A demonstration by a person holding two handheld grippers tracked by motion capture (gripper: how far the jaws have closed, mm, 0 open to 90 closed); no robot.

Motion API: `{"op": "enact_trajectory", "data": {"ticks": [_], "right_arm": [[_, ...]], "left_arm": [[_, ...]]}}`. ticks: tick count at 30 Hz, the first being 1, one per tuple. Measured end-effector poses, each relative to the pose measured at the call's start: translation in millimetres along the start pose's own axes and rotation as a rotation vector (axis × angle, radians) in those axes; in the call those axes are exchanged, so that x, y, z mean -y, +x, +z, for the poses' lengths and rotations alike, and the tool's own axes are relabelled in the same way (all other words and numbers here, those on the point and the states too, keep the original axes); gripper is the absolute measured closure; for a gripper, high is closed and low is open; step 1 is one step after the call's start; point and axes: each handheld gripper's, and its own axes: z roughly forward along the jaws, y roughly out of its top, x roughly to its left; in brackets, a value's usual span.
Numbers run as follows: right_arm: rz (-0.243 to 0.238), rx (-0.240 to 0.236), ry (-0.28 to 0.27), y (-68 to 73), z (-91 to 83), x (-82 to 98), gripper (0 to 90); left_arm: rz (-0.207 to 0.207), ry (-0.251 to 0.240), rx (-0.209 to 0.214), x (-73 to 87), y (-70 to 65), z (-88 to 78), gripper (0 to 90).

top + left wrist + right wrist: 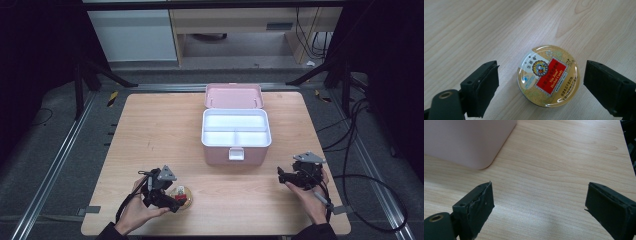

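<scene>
The left hand-held gripper point(541, 82) hangs over the round candy tin point(548, 75), jaws wide at nine and three o'clock, touching nothing. The tin lies flat on the desk point(165, 125), at seven o'clock from the pink box point(236, 134). The right hand-held gripper point(539, 207) gapes empty.

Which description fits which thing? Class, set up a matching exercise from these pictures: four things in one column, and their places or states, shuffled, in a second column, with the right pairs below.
Things
1. round candy tin
2. pink box
3. left gripper
4. right gripper

Places or states
A. lid swung back, white tray inside showing
B. jaws open over bare wood, near the box's rounded corner
C. lying flat on the table, gold with a red label
D. jaws open on either side of the tin, not touching it

Pairs: 1-C, 2-A, 3-D, 4-B
</scene>
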Motion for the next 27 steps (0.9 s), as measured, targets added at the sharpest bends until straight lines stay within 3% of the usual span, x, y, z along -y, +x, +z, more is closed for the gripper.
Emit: {"op": "enact_trajectory", "data": {"ticks": [14, 27], "right_arm": [[-0.02, -0.013, 0.029, 2.4, 4.3, 0.2, 8.3], [-0.035, -0.023, 0.042, 3.5, 6.0, 0.3, 8.3]], "left_arm": [[0.031, 0.106, 0.026, -5.7, -4.6, 21.6, 11.7], [0.039, 0.158, 0.045, -8.3, -2.5, 34.3, 17.7]]}}
